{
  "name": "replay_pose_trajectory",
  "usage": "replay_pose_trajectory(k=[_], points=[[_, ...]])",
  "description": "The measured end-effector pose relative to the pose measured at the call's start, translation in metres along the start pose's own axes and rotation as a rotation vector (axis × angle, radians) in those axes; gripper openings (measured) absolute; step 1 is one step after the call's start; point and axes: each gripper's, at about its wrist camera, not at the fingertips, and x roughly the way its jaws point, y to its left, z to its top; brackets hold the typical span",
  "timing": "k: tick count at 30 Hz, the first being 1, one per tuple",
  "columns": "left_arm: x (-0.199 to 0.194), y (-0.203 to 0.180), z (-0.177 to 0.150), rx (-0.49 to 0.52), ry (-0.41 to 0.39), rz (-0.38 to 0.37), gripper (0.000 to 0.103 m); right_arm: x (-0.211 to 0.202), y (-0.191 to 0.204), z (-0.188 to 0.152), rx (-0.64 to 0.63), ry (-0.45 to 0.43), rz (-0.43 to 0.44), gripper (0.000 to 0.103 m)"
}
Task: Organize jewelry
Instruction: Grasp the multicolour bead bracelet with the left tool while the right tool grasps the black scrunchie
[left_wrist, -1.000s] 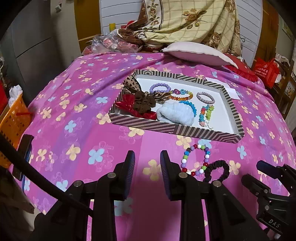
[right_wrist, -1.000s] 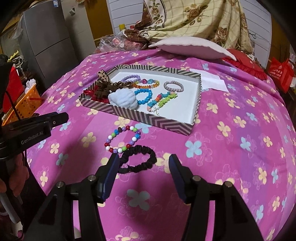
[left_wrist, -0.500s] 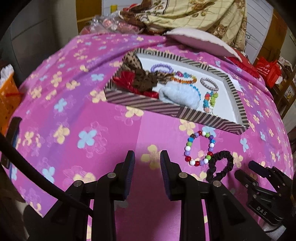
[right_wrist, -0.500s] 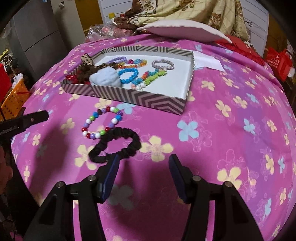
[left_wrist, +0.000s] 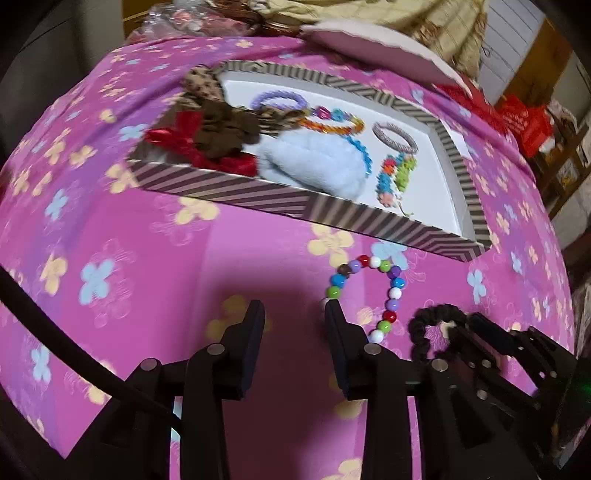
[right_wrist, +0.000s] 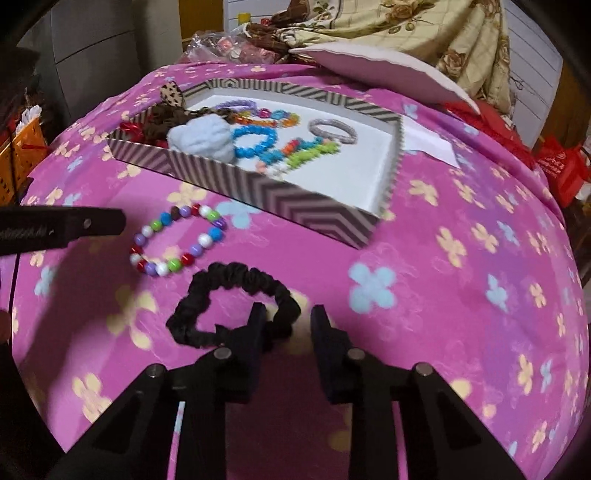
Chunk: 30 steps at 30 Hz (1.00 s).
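Observation:
A multicolored bead bracelet (left_wrist: 384, 291) (right_wrist: 177, 240) and a black scrunchie (left_wrist: 436, 325) (right_wrist: 232, 295) lie on the pink flowered cloth in front of a striped box (left_wrist: 332, 210) (right_wrist: 280, 199). The box holds several bracelets and hair ties. My left gripper (left_wrist: 293, 314) is open and empty, its right finger touching the bead bracelet's left edge. My right gripper (right_wrist: 286, 317) is open, its jaws straddling the scrunchie's right end, with the left finger inside the loop. It also shows in the left wrist view (left_wrist: 480, 332).
A pale blue fluffy scrunchie (left_wrist: 314, 162) and red and brown bows (left_wrist: 218, 133) fill the box's left side. A pink pillow (right_wrist: 376, 66) and piled fabric lie beyond the box. An orange basket (right_wrist: 22, 158) stands at the left.
Both grippers moved forward and down toward the cloth. The right gripper narrowed and came over the scrunchie's right end. The left gripper came up against the bead bracelet.

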Motion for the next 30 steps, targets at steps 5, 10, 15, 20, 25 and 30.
replay_pose_trajectory(k=[5,10,15,20,25,30], points=[[0.016,-0.016,0.002,0.060,0.014,0.041,0.055,-0.003,-0.013,-0.006,0.035,-0.009,0.043,0.026],[0.021,-0.027,0.004,0.123,-0.006,0.093,0.049,-0.002,-0.009,-0.005,0.018,-0.024,0.044,0.027],[0.020,-0.021,0.007,0.102,-0.016,0.036,0.030,-0.001,-0.005,-0.004,-0.007,-0.031,0.016,0.012],[0.002,-0.012,0.006,0.081,-0.036,-0.005,0.030,-0.013,-0.011,-0.004,0.023,-0.050,0.048,0.008],[-0.026,-0.009,0.009,0.085,-0.070,-0.039,0.030,-0.035,-0.011,0.002,0.022,-0.091,0.063,0.008],[-0.048,-0.011,0.011,0.091,-0.101,-0.038,0.030,-0.057,-0.011,0.011,0.011,-0.131,0.068,0.008]])
